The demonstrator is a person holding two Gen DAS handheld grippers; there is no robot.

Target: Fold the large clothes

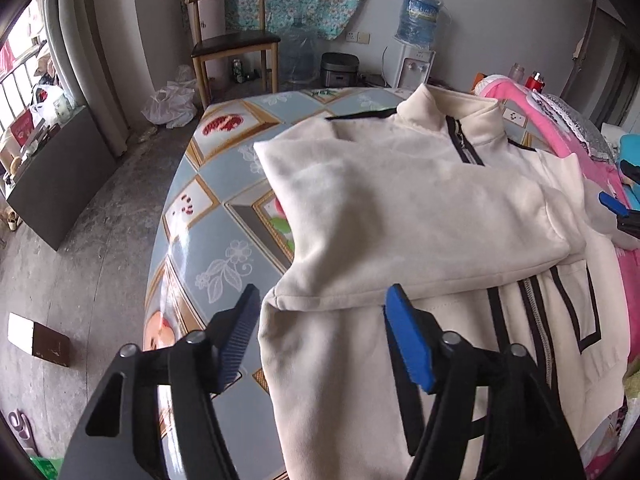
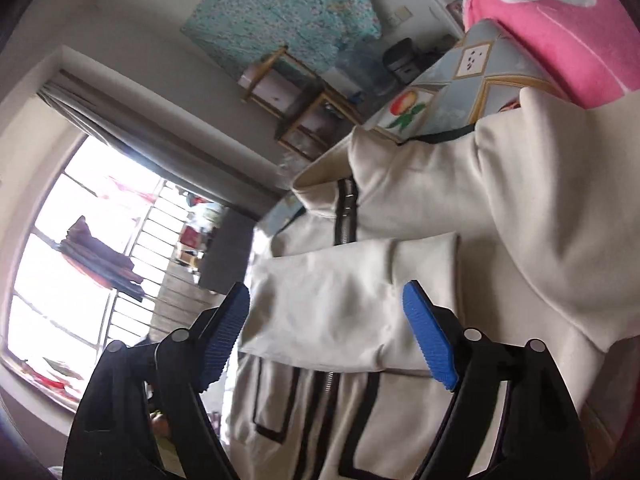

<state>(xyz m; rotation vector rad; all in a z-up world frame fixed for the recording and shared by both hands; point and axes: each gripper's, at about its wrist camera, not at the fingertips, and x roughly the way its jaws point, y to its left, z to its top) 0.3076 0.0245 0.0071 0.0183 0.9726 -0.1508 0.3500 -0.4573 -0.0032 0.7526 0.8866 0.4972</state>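
A cream zip-up jacket point(image 1: 400, 208) with black trim lies front up on the patterned table point(image 1: 208, 208), collar at the far end. One sleeve is folded across its chest. My left gripper point(image 1: 324, 294) hovers open over the jacket's near left edge, with nothing pressed between its blue pads. In the right wrist view, tilted, the same jacket point(image 2: 520, 220) shows its folded sleeve point(image 2: 340, 304) under my right gripper point(image 2: 326, 288), which is open and holds nothing. A blue finger of that gripper point(image 1: 612, 202) shows at the right edge of the left wrist view.
A pink blanket point(image 1: 560, 128) lies piled along the table's right side against the jacket. Beyond the table stand a wooden chair point(image 1: 232, 44), a water dispenser point(image 1: 412, 64) and a rice cooker point(image 1: 340, 70). A small box point(image 1: 40, 338) lies on the floor at left.
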